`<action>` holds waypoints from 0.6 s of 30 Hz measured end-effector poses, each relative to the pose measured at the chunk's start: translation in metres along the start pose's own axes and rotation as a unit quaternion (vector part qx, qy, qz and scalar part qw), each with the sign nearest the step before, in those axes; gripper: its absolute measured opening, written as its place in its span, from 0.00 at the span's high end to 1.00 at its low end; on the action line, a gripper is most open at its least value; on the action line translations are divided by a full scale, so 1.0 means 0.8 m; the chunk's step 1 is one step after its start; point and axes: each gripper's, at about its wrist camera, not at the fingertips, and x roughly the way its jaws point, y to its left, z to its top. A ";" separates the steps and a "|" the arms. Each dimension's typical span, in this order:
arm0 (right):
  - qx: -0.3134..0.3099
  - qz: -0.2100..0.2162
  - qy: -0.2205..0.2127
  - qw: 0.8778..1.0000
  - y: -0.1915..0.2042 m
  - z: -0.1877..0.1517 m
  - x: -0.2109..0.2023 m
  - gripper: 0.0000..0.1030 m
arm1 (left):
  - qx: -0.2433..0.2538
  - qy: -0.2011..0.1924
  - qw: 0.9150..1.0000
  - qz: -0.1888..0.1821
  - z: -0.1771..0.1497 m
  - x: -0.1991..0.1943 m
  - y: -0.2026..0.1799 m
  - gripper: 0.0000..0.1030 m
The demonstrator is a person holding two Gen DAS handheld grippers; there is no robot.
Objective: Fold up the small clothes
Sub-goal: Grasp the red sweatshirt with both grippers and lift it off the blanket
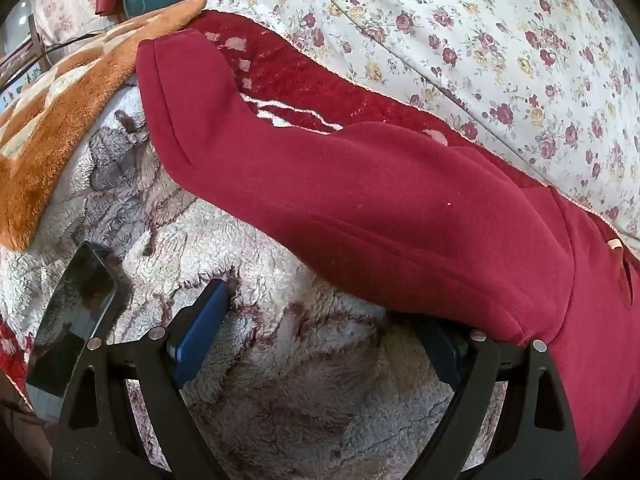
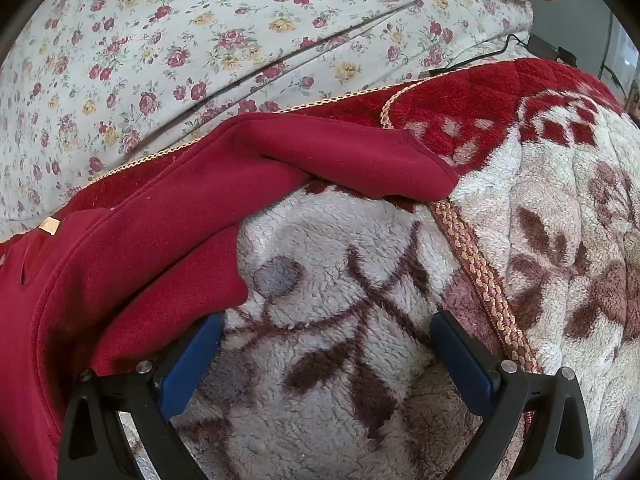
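In the left wrist view, the left claw (image 1: 320, 332) is seen spread wide and empty above the fleece blanket (image 1: 280, 360) on the bed; the red garment (image 1: 380, 208) is draped over its right finger, one sleeve stretched away. A phone (image 1: 76, 312) lies nearby. In the right wrist view, the right claw (image 2: 326, 356) is likewise held wide apart, nothing gripped, the red garment (image 2: 160, 220) just beside its left finger. Folding appears barely begun; a sleeve edge would need to be pinched next.

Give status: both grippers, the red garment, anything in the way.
Left gripper open, empty. Right gripper open, empty. Red fleece garment spread on the plush blanket, sleeves out, unfolded. Phone lies on the blanket at left, apart from the garment.
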 end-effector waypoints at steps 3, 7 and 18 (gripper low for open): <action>0.000 0.000 0.000 1.000 0.000 0.000 0.000 0.00 | 0.001 0.000 1.000 0.001 0.000 0.000 0.000 0.13; 0.000 0.000 0.000 1.000 0.000 0.000 0.000 0.00 | 0.001 -0.001 1.000 0.001 0.000 0.000 0.000 0.13; 0.000 0.000 -0.001 1.000 0.001 0.001 0.000 0.00 | 0.001 0.002 1.000 0.005 -0.001 0.001 -0.004 0.12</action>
